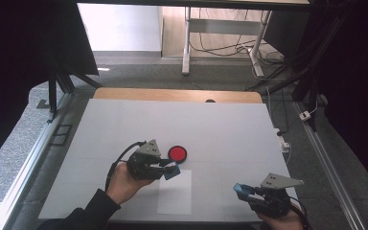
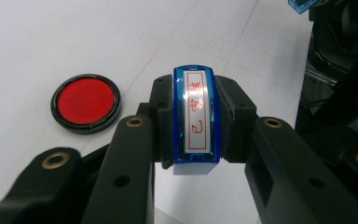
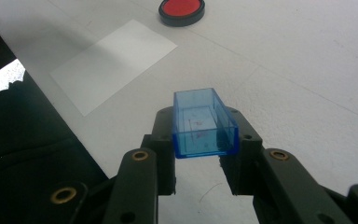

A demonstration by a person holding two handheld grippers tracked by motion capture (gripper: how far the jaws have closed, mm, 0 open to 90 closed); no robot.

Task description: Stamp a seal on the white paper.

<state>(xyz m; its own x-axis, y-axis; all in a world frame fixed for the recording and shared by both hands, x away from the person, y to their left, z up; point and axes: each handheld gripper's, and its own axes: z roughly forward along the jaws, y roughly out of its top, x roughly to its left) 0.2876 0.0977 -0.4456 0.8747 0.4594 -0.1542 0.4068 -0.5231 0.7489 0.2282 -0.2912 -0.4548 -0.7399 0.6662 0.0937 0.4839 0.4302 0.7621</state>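
Overhead, the worktop (image 1: 124,124) is a flat white sheet laid over a wooden board whose bare edge shows along the far side at 12 o'clock. A round red ink pad (image 1: 177,153) in a black rim lies near the middle of it, and a white paper sheet (image 1: 175,191) lies flat just toward 6 o'clock from the pad.

The left gripper (image 1: 171,168) hangs over the paper's far edge, just at 7 o'clock of the pad, its jaws clenched on a blue stamp (image 2: 196,119); in the left gripper view the stamp's clear face with red characters looks up at the camera, and the ink pad (image 2: 86,103) sits on the worktop at 9 o'clock of it. The right gripper (image 1: 243,190) is low at 4 o'clock of the paper, well apart from the left one, its jaws grasping a clear blue stamp cap (image 3: 204,125), open side up.

Around the worktop runs grey speckled floor (image 1: 24,143), with aluminium rails (image 1: 28,158) along the left and right sides and dark curtains (image 1: 19,52) at both flanks. Beyond, at 12 o'clock, stand white table legs (image 1: 187,43) with loose cables (image 1: 220,48) on the floor.
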